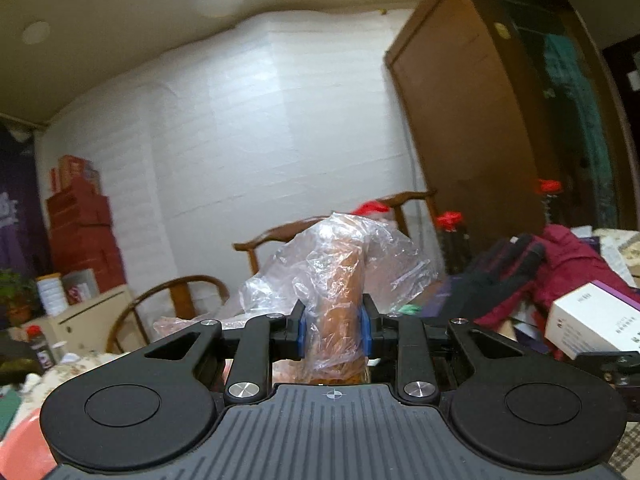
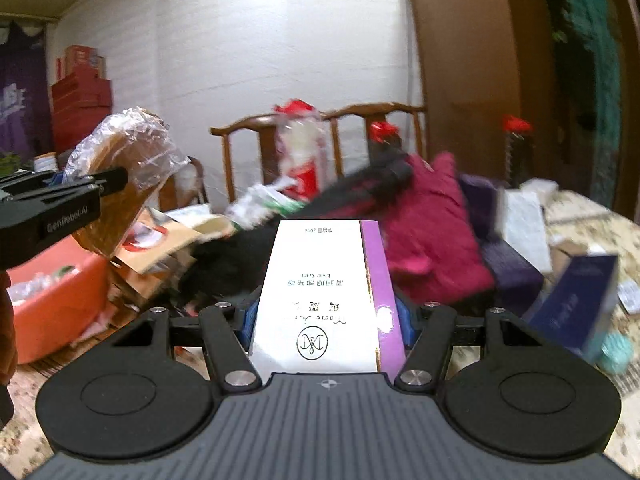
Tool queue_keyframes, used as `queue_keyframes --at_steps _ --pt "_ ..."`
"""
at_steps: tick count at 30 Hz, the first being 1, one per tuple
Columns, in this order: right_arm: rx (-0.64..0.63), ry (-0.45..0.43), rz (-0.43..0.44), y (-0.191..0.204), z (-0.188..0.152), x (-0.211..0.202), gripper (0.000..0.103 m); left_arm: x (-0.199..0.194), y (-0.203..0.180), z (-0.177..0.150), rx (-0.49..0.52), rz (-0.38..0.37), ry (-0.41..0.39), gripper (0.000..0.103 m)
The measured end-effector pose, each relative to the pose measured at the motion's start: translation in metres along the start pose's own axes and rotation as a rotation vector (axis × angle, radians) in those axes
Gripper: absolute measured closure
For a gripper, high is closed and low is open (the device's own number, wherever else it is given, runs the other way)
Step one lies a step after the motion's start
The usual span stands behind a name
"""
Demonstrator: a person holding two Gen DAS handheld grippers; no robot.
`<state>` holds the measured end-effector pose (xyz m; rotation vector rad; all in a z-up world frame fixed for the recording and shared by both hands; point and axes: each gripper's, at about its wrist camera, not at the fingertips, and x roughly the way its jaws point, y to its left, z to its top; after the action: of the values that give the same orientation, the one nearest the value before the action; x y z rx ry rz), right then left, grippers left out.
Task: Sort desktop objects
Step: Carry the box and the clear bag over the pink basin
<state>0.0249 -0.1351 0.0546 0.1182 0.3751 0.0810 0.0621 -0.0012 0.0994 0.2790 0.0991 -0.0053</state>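
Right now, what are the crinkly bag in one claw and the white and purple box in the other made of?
The crinkly bag looks like thin clear plastic film: see-through, wrinkled, with shiny glints. Something brown is inside; I cannot tell what. The left claw pinches it. The white and purple box looks like smooth printed cardboard: flat faces, sharp folded edges, a slight sheen. The right claw holds it.

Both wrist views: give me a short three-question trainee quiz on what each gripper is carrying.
1. True or false: the left gripper is shut on a brown item wrapped in clear plastic.
2. What does the right gripper hold? A) a red glove B) a white and purple box C) a teal cup
3. In the right wrist view, what sits low at the left, below the wrapped item?

Key: 1 true; 2 B; 3 an orange bin.
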Motion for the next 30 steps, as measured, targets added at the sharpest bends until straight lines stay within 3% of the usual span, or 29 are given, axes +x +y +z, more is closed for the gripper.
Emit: queue_keyframes --at_steps 15,24,30 --pt "-0.14 -0.11 0.232 0.119 0.045 0.002 0.037 -0.032 0.099 0.001 -0.044 0.232 -0.006 0.079" --pt "-0.201 -0.105 0.377 0.203 0.058 0.02 0.037 -0.045 0.166 -0.014 -0.063 0.355 0.031 0.08" --pt "-0.226 -0.075 0.435 0.249 0.052 0.037 0.037 -0.037 0.197 -0.033 -0.086 0.391 0.082 0.08"
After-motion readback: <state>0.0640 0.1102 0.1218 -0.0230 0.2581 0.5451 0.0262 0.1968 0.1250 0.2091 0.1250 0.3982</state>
